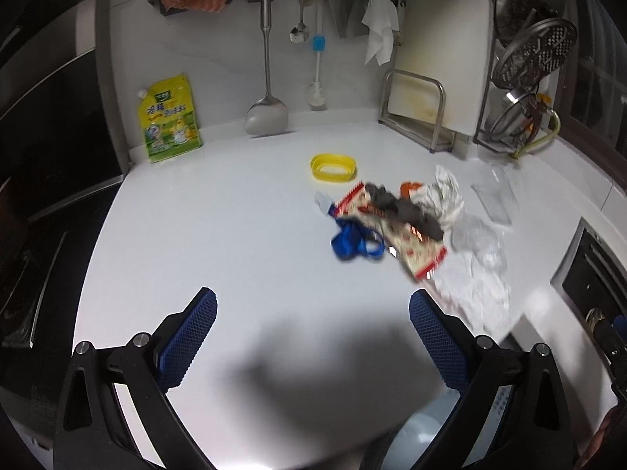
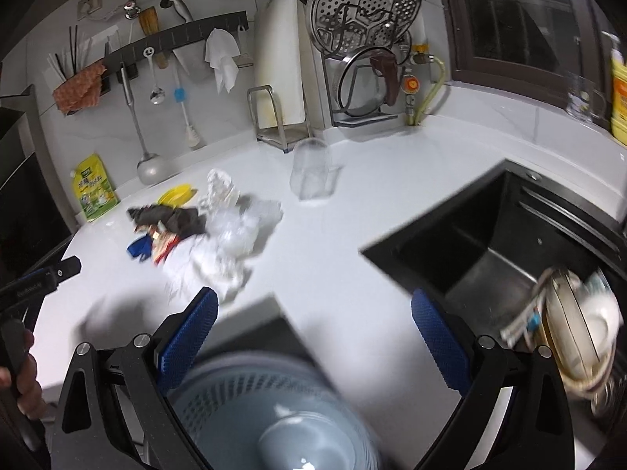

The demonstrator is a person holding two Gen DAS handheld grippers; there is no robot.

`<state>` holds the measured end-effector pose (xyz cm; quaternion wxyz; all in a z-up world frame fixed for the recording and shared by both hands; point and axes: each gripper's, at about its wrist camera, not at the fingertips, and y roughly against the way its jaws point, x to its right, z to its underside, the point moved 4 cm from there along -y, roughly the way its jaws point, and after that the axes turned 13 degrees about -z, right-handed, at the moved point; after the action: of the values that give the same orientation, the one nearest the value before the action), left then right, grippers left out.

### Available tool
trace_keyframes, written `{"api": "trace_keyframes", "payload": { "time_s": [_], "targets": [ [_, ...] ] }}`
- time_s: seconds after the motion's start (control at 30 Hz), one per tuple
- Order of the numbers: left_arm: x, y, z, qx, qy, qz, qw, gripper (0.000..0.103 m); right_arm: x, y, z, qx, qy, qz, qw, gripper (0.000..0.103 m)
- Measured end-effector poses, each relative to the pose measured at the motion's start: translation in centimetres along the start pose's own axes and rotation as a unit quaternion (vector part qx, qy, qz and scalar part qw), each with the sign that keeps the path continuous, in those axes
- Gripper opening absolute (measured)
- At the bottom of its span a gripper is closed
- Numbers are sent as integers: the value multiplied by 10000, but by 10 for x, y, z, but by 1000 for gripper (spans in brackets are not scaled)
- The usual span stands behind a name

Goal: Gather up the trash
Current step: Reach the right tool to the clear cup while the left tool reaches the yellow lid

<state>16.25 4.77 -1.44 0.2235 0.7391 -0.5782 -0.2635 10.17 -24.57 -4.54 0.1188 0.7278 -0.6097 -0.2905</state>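
The trash pile (image 1: 407,227) lies in the middle of the white counter (image 1: 235,215), near the sink (image 2: 490,246). It looks light, soft and crinkly, so pinching a wrapper's edge should work. The left gripper (image 1: 313,325) and the right gripper (image 2: 313,325) are both wide open and hold nothing.

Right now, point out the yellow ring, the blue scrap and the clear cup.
yellow ring (image 1: 333,167): left wrist view, on its front rim.
blue scrap (image 1: 354,243): left wrist view, on its middle.
clear cup (image 2: 311,170): right wrist view, on its side wall.
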Motion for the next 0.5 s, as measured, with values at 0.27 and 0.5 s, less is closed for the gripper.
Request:
{"api": "trace_keyframes", "payload": {
  "time_s": [0.27, 0.5],
  "targets": [
    [9, -52, -71, 71, -3, 57, 10000, 97, 15, -69, -81, -109, -26, -67, 9999, 95],
    [23, -110, -106, -29, -155, 96, 9998, 97, 33, -148, -124, -626, -247, -11, 9977, 95]
  ]
}}
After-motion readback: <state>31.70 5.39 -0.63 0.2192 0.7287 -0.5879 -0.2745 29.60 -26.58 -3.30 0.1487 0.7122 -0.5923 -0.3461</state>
